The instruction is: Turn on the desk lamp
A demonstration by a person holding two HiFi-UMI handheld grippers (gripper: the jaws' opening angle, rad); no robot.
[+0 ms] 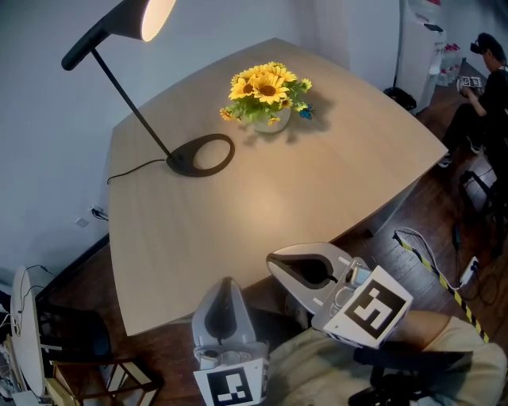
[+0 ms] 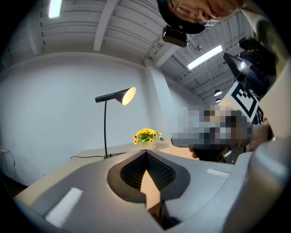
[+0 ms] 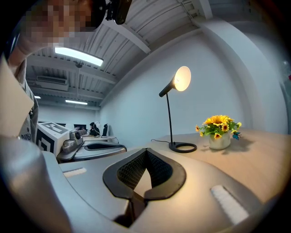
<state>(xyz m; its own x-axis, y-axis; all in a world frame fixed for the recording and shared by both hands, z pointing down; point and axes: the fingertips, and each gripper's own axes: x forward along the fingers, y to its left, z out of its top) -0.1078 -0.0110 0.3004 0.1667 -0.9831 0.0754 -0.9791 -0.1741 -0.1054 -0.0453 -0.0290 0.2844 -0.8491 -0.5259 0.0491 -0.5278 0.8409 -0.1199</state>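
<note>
The black desk lamp (image 1: pixel 119 83) stands at the table's far left on a ring base (image 1: pixel 202 155), and its shade (image 1: pixel 152 14) glows with light. It is also lit in the left gripper view (image 2: pixel 114 97) and the right gripper view (image 3: pixel 176 82). Both grippers hang off the table's near edge, close to my body and far from the lamp. My left gripper (image 1: pixel 227 282) has its jaws together with nothing held, tips meeting in its own view (image 2: pixel 146 153). My right gripper (image 1: pixel 275 261) is likewise shut and empty (image 3: pixel 146 150).
A white pot of sunflowers (image 1: pixel 269 92) sits right of the lamp base. The lamp's cord (image 1: pixel 131 169) trails to the left table edge. A person (image 1: pixel 486 78) stands far right. A striped cable (image 1: pixel 432 266) lies on the floor, and furniture (image 1: pixel 32 333) stands lower left.
</note>
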